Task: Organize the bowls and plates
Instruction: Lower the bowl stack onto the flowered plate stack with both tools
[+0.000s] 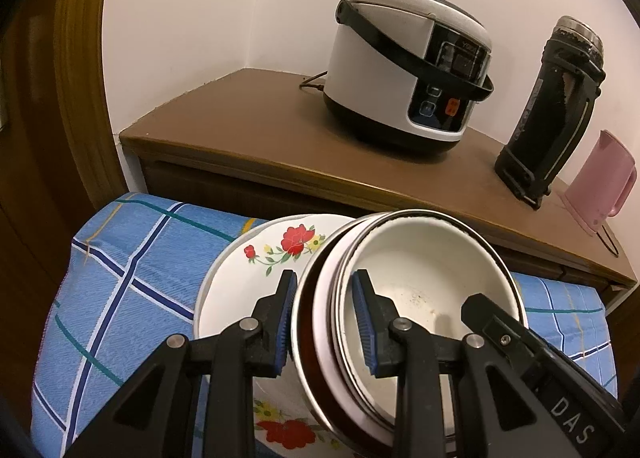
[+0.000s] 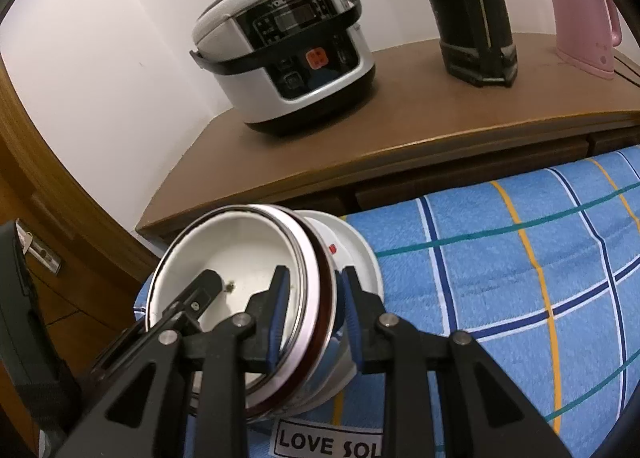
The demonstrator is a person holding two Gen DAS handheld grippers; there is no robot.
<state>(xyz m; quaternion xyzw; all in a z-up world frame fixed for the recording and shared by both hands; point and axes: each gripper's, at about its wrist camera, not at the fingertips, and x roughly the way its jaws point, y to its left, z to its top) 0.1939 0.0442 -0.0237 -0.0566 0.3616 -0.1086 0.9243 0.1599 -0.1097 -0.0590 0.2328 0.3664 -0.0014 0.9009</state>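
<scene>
White bowls (image 1: 424, 278), nested w/ dark-red and steel rims, sit tilted between my two tongs, over a flowered plate (image 1: 240, 282) on the blue plaid cloth (image 1: 132, 258). My left tongs (image 1: 326, 322) are closed partway on the stack's left rim: one blue pad outside the wall, the other inside the top bowl, both pressing. My right tongs (image 2: 312, 314) clamp the opposite rim the same way, narrow gap, inner pad in the bowl, outer pad on the outer wall. The plate lies flat under the stack; can't tell if the stack's bottom touches it. Behind, on the brown counter (image 1: 256, 126), a rice cooker (image 1: 408, 66), a black flask (image 1: 556, 110) and a pink kettle (image 1: 596, 182), well apart from the bowls.
</scene>
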